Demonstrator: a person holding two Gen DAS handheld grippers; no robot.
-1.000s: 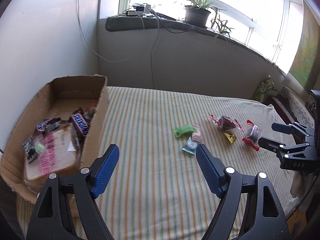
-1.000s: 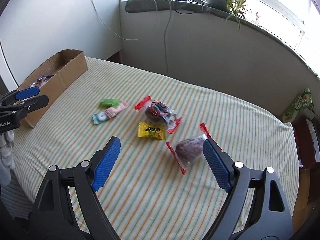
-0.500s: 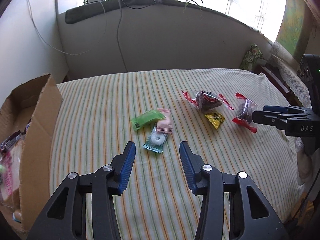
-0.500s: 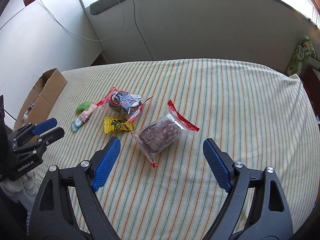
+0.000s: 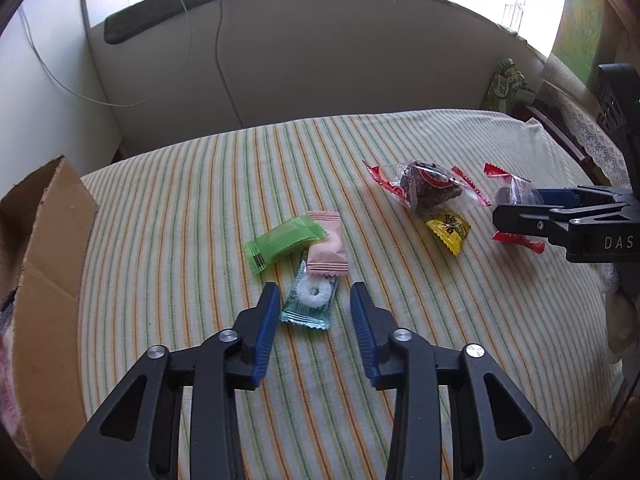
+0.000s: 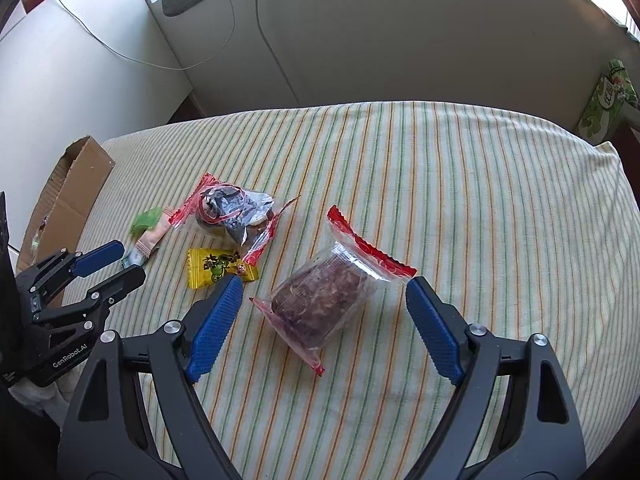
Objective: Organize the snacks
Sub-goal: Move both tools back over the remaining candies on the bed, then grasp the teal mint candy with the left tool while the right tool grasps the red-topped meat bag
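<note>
Closing in from the left wrist view, the left claw (image 5: pixel 314 304) is narrowing its jaws around the mint packet (image 5: pixel 310 300), which lies flat between them on the striped bed cover (image 5: pixel 180 240); the pads are not yet pressing on it, so nothing is gripped. Just beyond it the pink sweet (image 5: pixel 326 246) overlaps the mint's far end, with the green sweet (image 5: pixel 282 242) touching it. Further right sit a clear cake bag (image 5: pixel 426 190) and a yellow sweet (image 5: pixel 448 228). At the left edge stands the cardboard box (image 5: pixel 52 264), with some packets already inside, though only a sliver shows.

Switching to the right wrist view, the right claw (image 6: pixel 324 320) stands wide and is just starting to narrow, straddling the brown cake packet (image 6: pixel 324 300), which rests on the cover untouched by either pad.

My read: six snacks remain out on the bed, none lifted, so most of the sorting is left.
</note>
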